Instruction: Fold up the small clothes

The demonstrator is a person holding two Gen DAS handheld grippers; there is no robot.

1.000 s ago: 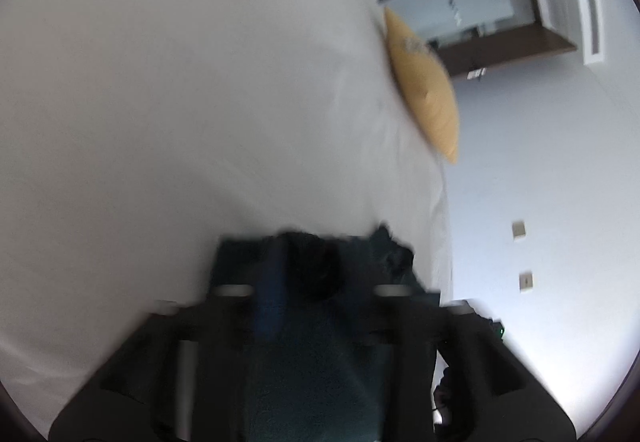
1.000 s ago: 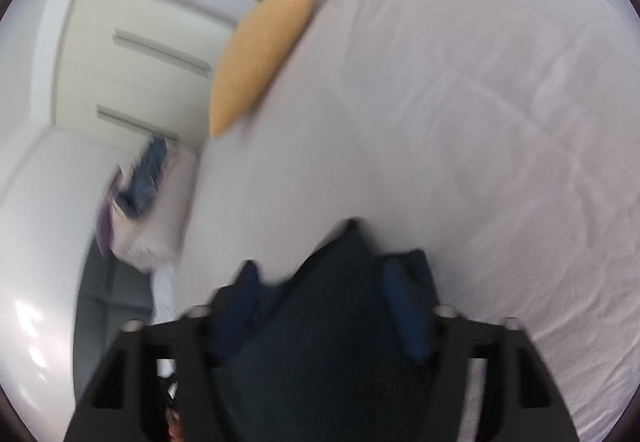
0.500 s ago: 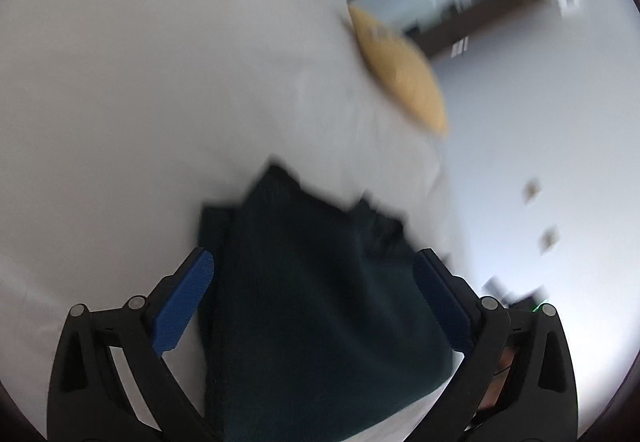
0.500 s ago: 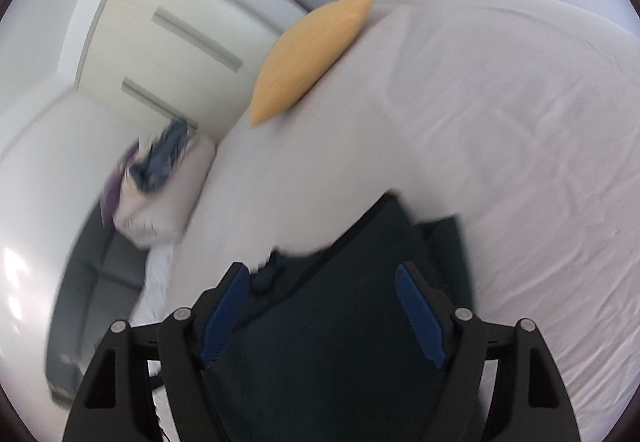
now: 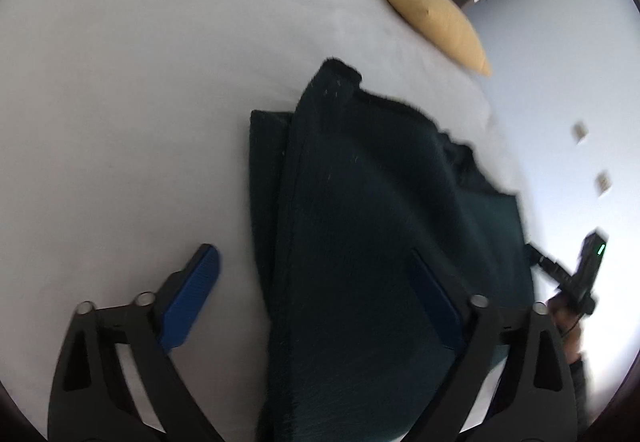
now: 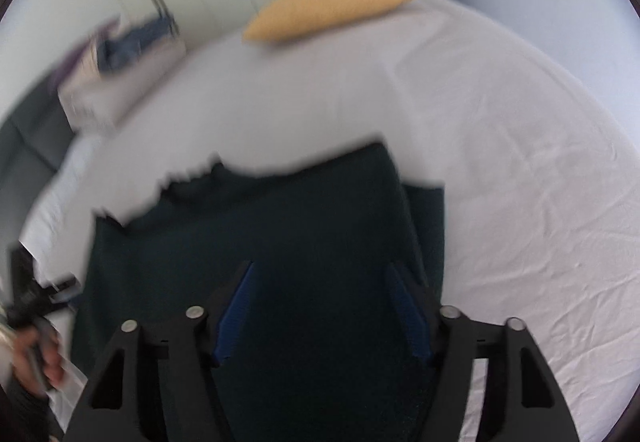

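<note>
Fold mostly down, tidy-up pending.
Dark garment is lying doubled over on the bed, frame centre; left tool is standing apart, right tool apart but narrowing, neither clamping cloth.

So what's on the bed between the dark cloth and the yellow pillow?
Nothing: just bare white sheet between the dark cloth and the yellow pillow. The right wrist view shows it best.

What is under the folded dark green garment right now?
The dark green garment lies on the white bed sheet; a narrower layer of its own fabric shows beneath its edge. Anything else under it is covered.
</note>
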